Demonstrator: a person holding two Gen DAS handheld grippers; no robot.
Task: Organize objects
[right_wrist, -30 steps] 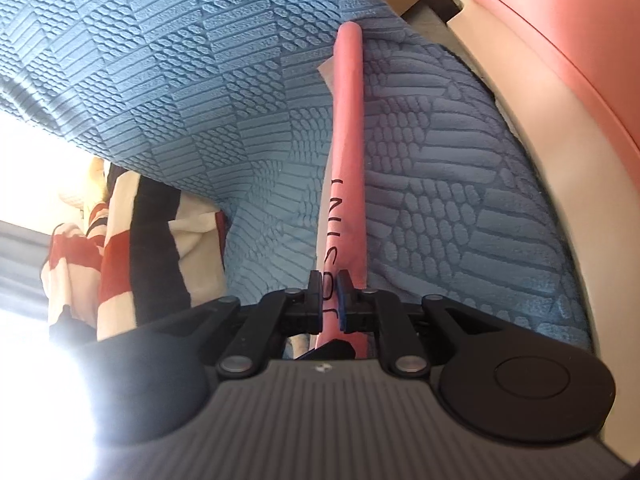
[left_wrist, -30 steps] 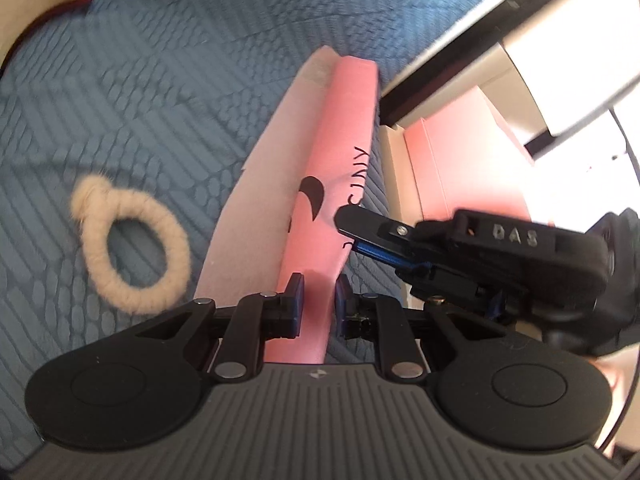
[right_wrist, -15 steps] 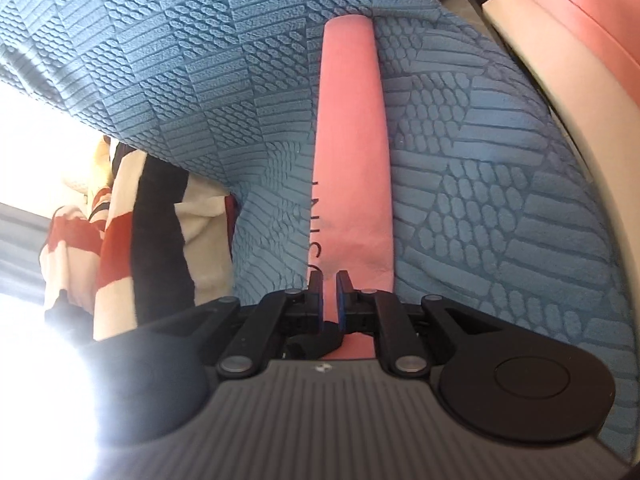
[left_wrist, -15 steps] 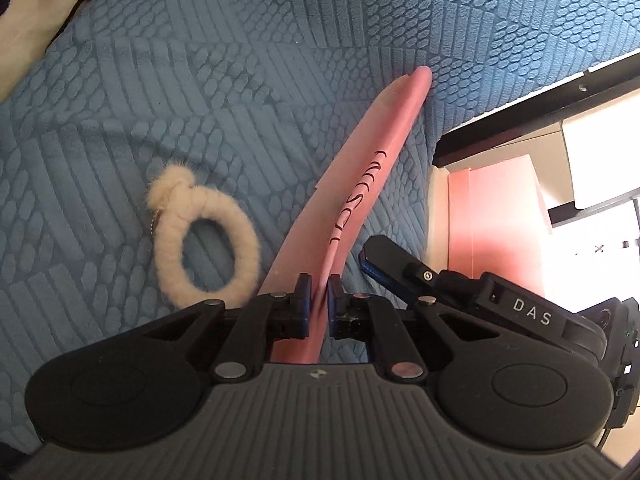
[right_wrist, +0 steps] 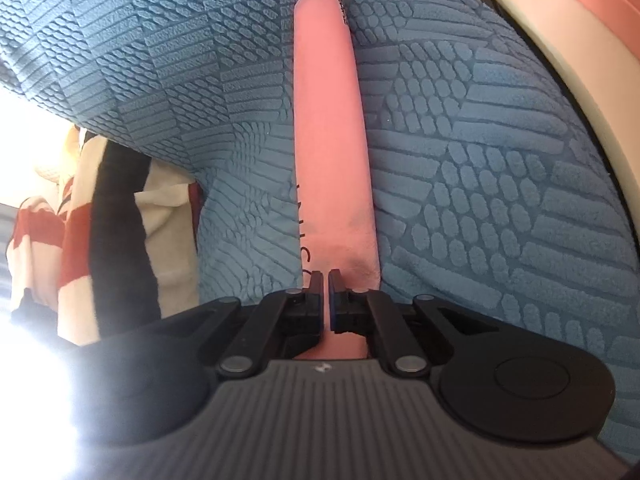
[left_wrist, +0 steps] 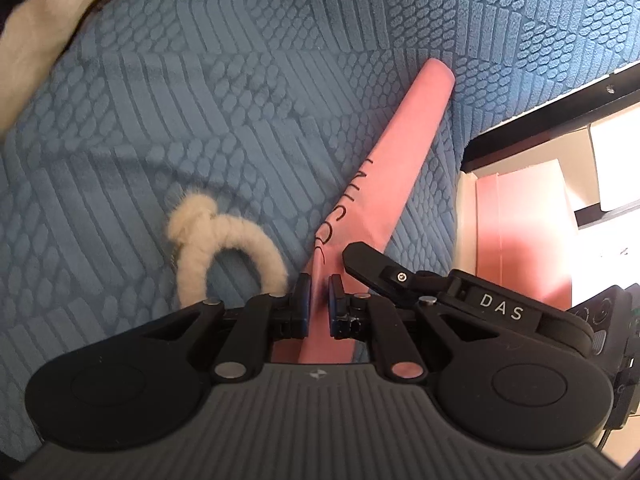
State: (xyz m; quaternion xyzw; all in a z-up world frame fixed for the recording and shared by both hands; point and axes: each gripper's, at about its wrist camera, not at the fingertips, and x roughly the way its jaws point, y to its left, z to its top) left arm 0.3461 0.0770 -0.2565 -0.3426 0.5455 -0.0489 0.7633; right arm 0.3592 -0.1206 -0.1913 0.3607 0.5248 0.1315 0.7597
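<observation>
1. Left wrist view: we are looking down onto a blue textured blanket [left_wrist: 168, 128]. A long pink folded cloth [left_wrist: 384, 184] with black lettering is running from the upper right down to the left gripper [left_wrist: 319, 296].
2. The left gripper's 2 pads are sitting nearly together, pinching the near edge of the pink folded cloth; its jaws have just been closing onto it.
3. A cream fuzzy hair tie [left_wrist: 224, 240] is lying on the blanket just left of the cloth, partly hidden behind the left finger.
4. The right gripper [left_wrist: 360, 258], marked "DAS", is reaching in from the right, its finger lying over the same cloth just beside the left gripper. From here we cannot tell how its jaws stand.
5. A pink box [left_wrist: 520, 232] is sitting past the blanket's edge on the right. A cream fabric with a dark red border [left_wrist: 36, 40] is showing at the upper left corner.
6. Right wrist view: the pink folded cloth [right_wrist: 328, 128] is lying straight ahead on the blue textured blanket [right_wrist: 480, 168], its near end passing between the pads of the right gripper [right_wrist: 325, 292].
7. The right gripper's jaws have just been closing; they are clamping a thin fold of the cloth with barely a slit between them.
8. A striped red, black and cream fabric [right_wrist: 100, 232] is hanging at the left, beside strong glare.
</observation>
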